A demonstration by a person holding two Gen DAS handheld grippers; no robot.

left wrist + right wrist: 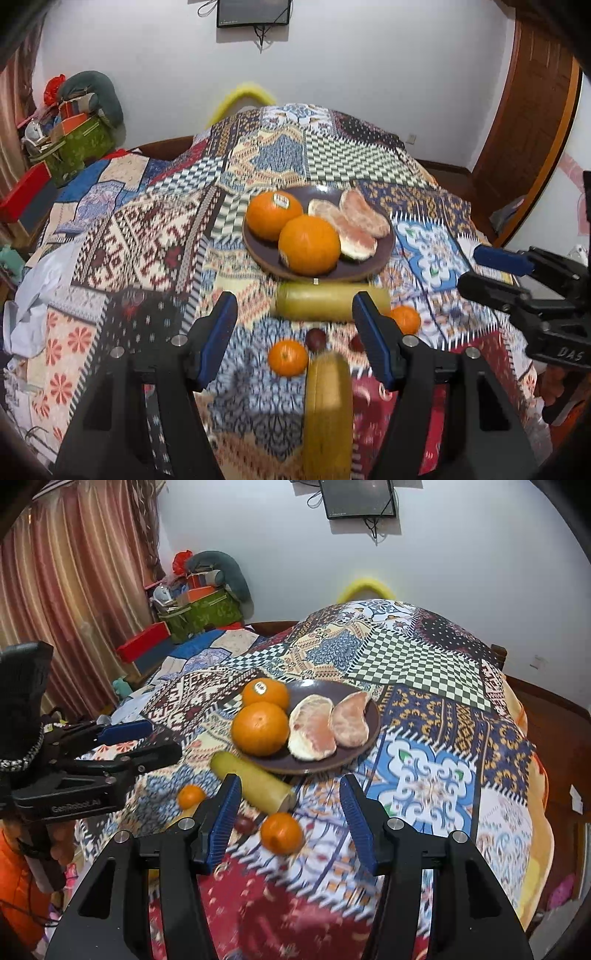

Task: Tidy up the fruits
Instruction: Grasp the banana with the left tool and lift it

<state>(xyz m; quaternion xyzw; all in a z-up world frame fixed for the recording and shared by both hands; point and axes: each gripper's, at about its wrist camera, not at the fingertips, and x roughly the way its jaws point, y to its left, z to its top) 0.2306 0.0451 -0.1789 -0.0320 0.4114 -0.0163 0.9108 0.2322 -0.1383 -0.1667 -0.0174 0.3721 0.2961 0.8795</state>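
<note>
Orange mandarin (281,832) lies on the quilt (424,786) just ahead of the right gripper (290,812), between its empty, parted jaws; the left gripper (295,339), also open and empty, hangs farther off.

A dark plate (384,251) carries two oranges (309,245) and two peeled pomelo segments (364,213). Just before the plate lie two yellow-green cut cylinders (314,305), two mandarins (287,357) and two dark plums (316,338).

Loose fruit ahead, bare cloth to the side

At twelve, my left gripper (295,339) meets the banana (328,304) before the plate (380,254); from nine to eleven, the patterned cloth (122,236) is free.
</note>
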